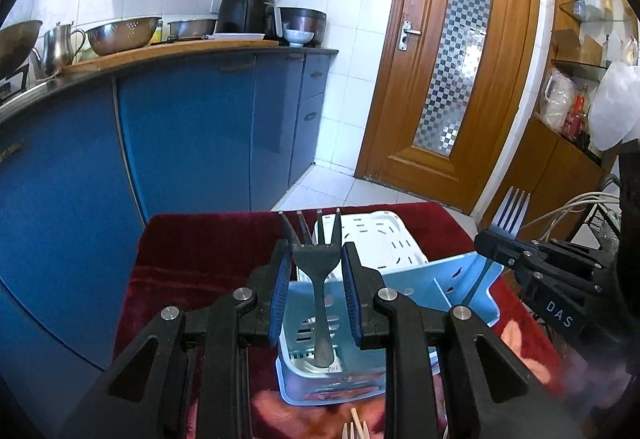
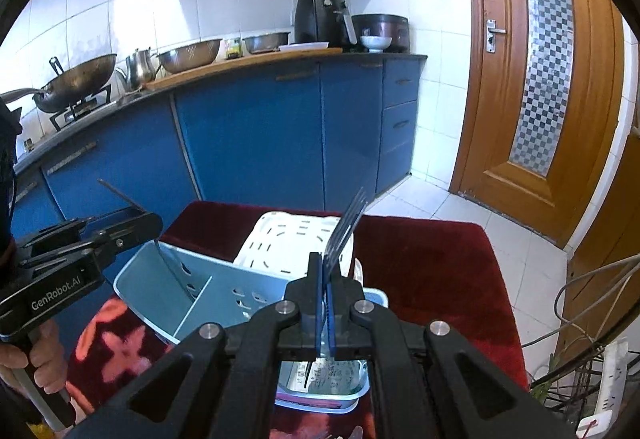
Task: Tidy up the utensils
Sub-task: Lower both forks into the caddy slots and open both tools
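A dark fork (image 1: 320,303) stands tines up between the blue pads of my left gripper (image 1: 317,251), which is shut on its head. The handle hangs over a compartment of the light blue utensil organizer (image 1: 460,279). My right gripper (image 2: 325,279) is shut on a silver fork (image 2: 346,231), seen edge-on with its tines pointing up and away. That fork (image 1: 512,209) and the right gripper (image 1: 486,239) also show at the right of the left wrist view. In the right wrist view the left gripper (image 2: 146,221) is at the left, above the organizer (image 2: 192,279).
A white slotted basket (image 2: 296,239) sits behind the organizer on a dark red cloth (image 2: 440,279). A small clear tray (image 2: 360,391) lies under the right gripper. Wooden sticks (image 1: 356,427) poke in at the bottom. Cables (image 2: 580,299) and a power strip are at the right; a person's hand (image 2: 44,359) grips the left handle.
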The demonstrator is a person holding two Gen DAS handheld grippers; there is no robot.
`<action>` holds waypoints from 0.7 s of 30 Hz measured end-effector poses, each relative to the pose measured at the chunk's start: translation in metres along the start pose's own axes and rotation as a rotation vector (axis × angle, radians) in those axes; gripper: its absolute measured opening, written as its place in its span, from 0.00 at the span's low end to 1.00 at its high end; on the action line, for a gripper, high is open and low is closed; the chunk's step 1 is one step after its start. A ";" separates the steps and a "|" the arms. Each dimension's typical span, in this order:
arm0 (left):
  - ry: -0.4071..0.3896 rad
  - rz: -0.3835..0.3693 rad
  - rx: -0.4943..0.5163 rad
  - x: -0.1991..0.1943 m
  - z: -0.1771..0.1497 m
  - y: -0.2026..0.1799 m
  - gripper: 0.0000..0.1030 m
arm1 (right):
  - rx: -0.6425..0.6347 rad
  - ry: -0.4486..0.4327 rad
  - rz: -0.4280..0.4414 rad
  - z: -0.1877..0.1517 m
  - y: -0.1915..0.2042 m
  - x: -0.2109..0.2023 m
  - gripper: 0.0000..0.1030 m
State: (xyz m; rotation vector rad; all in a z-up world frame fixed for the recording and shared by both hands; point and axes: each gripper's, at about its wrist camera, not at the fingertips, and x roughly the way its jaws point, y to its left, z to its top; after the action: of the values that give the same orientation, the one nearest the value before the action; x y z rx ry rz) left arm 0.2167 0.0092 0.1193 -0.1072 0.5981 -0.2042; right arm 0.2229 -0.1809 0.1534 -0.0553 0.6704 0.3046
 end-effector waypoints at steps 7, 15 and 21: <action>0.005 0.006 0.009 -0.001 -0.006 -0.002 0.25 | -0.009 0.030 0.005 -0.006 0.003 0.007 0.03; 0.017 0.002 0.021 -0.004 -0.003 -0.004 0.26 | 0.007 0.022 0.036 -0.004 0.003 0.003 0.06; 0.002 0.004 0.033 -0.017 0.000 -0.007 0.42 | 0.030 -0.011 0.055 -0.002 -0.001 -0.009 0.27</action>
State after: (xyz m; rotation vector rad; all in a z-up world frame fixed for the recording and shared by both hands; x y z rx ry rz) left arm 0.2020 0.0062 0.1290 -0.0739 0.5969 -0.2099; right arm 0.2159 -0.1848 0.1572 -0.0061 0.6667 0.3475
